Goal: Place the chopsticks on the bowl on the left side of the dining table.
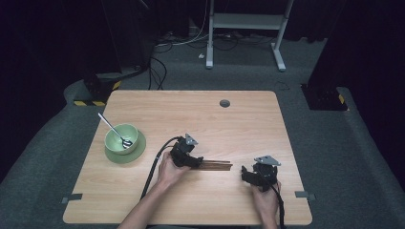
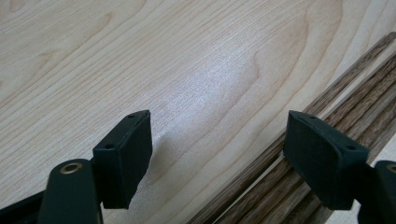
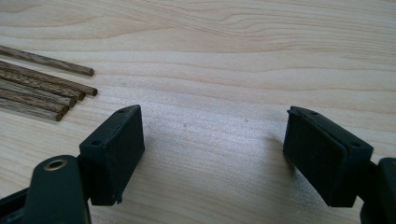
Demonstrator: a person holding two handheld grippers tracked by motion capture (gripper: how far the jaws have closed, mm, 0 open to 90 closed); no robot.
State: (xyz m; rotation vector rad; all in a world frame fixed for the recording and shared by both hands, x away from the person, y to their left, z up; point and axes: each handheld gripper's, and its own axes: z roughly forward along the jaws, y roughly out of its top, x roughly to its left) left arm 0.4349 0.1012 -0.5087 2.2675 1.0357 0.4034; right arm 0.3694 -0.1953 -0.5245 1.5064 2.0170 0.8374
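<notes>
The left gripper (image 1: 191,160) covers the near ends of the wooden chopsticks (image 1: 217,165) in the high view. In the right gripper view, the chopsticks run off the left edge.

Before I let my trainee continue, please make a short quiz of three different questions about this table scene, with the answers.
1. True or false: the left claw is closed on the brown wooden sticks.
2. Multiple choice: where is the spoon? A) flat on the table B) in the green bowl C) in the right claw
3. Short answer: in the right gripper view, on which side of the picture do the stick ends lie?

Key
1. False: its jaws stand apart, and the sticks lie on the table by one jaw.
2. B: its head is in the bowl and its handle leans out over the rim.
3. The left side, apart from the open jaws.
</notes>
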